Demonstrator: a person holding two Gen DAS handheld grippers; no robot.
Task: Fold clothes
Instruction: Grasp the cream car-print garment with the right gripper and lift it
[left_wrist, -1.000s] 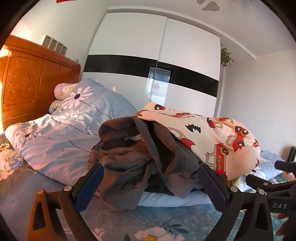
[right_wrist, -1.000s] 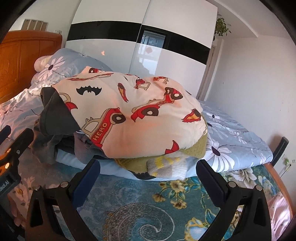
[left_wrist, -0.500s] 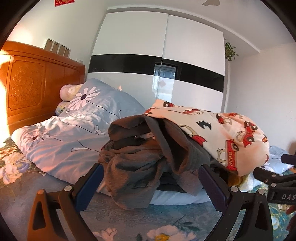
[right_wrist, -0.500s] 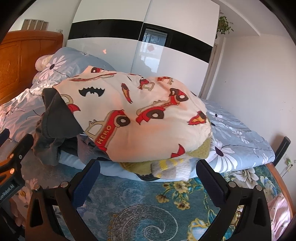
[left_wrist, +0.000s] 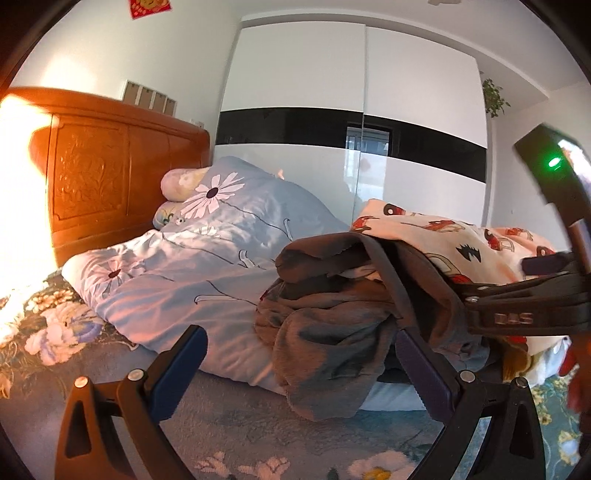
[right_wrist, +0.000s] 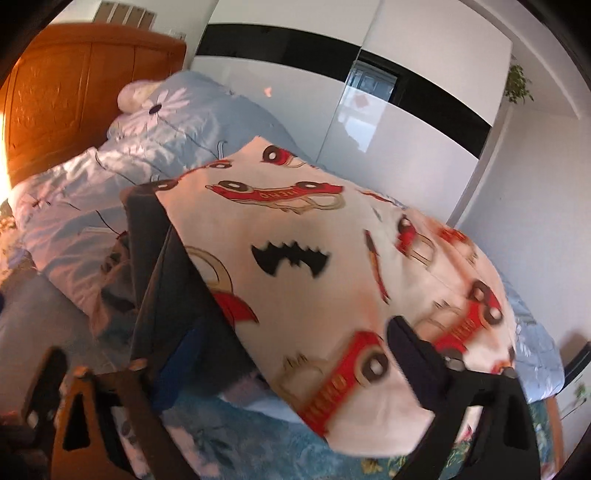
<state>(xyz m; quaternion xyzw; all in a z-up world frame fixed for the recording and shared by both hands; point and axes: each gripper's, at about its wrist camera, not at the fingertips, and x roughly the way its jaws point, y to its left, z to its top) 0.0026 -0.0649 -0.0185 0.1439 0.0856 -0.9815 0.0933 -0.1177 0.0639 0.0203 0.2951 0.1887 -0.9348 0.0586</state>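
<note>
Right wrist view: right tool (right_wrist: 288, 350) spread over cream car-print cotton garment (right_wrist: 332, 258) heaped on flowered bed (right_wrist: 92, 325); left tool (left_wrist: 299, 354) spread before rumpled grey knit garment (left_wrist: 332, 332); risks pinching both layers, dragging pile.

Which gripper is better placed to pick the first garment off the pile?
Right, probably. The right gripper is open and close over the car-print garment topping the pile. The left gripper, also open, sits lower, facing the grey clothes partly under it.
</note>
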